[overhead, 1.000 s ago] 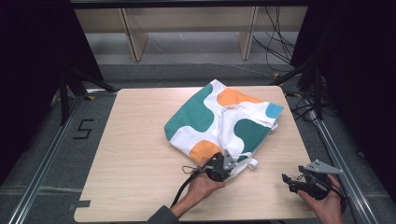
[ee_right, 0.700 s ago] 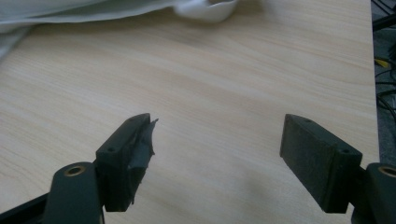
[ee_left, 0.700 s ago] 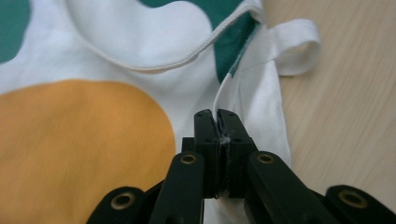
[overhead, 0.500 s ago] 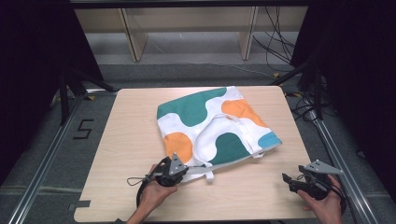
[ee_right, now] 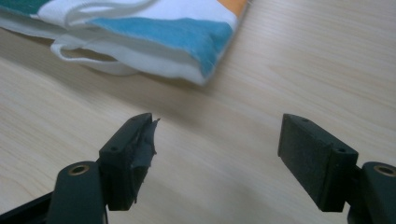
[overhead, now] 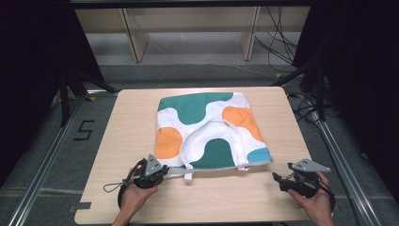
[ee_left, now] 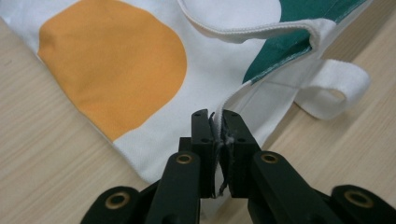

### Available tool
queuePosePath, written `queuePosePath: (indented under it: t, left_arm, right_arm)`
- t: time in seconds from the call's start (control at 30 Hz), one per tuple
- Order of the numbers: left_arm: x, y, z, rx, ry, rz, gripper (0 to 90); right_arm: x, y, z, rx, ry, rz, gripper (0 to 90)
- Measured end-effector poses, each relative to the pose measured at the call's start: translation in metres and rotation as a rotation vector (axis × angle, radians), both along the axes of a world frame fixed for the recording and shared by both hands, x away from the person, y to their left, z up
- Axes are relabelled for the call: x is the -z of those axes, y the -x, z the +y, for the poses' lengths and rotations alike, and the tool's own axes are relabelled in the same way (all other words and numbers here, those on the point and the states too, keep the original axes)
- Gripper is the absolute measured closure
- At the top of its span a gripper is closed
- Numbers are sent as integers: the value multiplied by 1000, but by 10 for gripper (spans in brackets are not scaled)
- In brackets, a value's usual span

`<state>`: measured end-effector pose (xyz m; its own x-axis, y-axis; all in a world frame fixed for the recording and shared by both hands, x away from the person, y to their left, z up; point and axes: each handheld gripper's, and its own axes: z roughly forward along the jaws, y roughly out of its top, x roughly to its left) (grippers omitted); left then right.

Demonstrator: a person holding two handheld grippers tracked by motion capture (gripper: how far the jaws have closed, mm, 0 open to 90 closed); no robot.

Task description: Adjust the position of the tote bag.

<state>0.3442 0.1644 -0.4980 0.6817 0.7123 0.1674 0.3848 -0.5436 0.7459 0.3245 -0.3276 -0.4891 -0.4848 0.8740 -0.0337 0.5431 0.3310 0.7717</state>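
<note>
A tote bag printed with green, orange, blue and white patches lies flat in the middle of the wooden table, its opening and straps toward the near edge. My left gripper is at the bag's near left corner. In the left gripper view its jaws are pinched on the white rim of the bag; they have just been opening a little, with the cloth still between them. A white strap loop lies to the right. My right gripper rests near the bag's near right corner, open over bare wood, short of the blue corner.
Bare tabletop surrounds the bag on the left, the right and along the near edge. Beyond the table are wooden shelf legs, floor cables and dark curtains on both sides. A "5" mark is on the floor at the left.
My left gripper has dragged the bag's corner to the left along the near edge, spreading the crumpled bag out flat. The right gripper has barely shifted.
</note>
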Motion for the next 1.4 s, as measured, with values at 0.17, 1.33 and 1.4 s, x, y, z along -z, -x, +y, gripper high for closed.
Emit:
queuePosePath:
  t: [0.17, 1.33, 1.4]
  left_arm:
    - [-2, 1, 0, 2, -6, -7, 832]
    - [12, -10, -2, -180, -87, 15, 420]
    - [12, -11, -3, -164, -113, 2, 443]
  right_arm:
    - [0, -18, 16, 1, 51, -27, 323]
    - [-13, -20, 42, -119, 145, -71, 823]
    - [-13, -20, 42, -117, 142, -68, 822]
